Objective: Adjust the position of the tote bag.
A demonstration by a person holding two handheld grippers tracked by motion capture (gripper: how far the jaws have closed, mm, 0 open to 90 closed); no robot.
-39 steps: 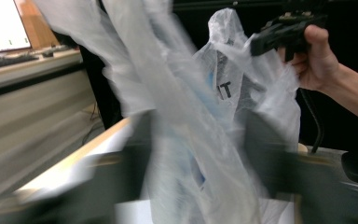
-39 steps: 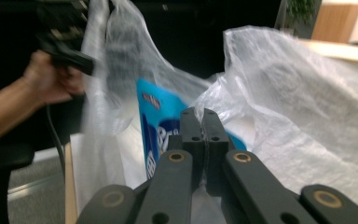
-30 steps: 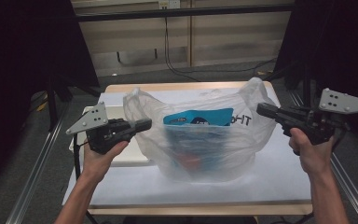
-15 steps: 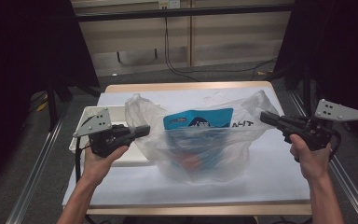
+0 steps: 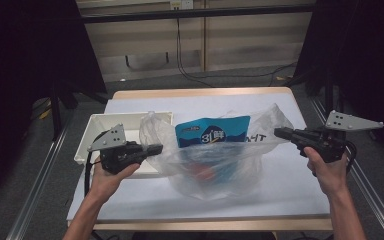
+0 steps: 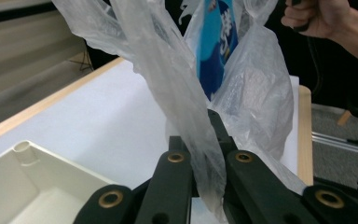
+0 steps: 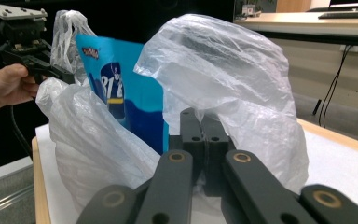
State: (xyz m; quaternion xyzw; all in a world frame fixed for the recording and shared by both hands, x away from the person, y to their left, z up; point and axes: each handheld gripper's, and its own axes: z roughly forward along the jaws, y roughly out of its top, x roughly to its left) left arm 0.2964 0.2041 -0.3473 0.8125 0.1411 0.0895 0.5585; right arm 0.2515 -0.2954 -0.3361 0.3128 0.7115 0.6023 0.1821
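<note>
A clear plastic bag (image 5: 215,162) stands in the middle of the white table, with a blue snack packet (image 5: 212,131) upright inside and something red (image 5: 203,173) lower down. My left gripper (image 5: 157,148) is shut on the bag's left edge; in the left gripper view the film (image 6: 168,60) runs down between the closed jaws of that gripper (image 6: 205,140), with the blue packet (image 6: 219,42) behind. My right gripper (image 5: 278,133) is at the bag's right edge. In the right gripper view it (image 7: 204,126) is shut, with the bag (image 7: 223,70) bunched over the tips and the packet (image 7: 121,93) to their left.
A white tray (image 5: 100,127) lies at the table's left, just behind my left gripper; its corner (image 6: 37,186) is close below the jaws. The other hand (image 6: 321,16) and left gripper (image 7: 32,56) appear across the bag. Bare table surrounds the bag front and back.
Both grippers have come down and slightly toward me with the bag's edges. The bag has sagged lower and the blue packet sits lower with it.
</note>
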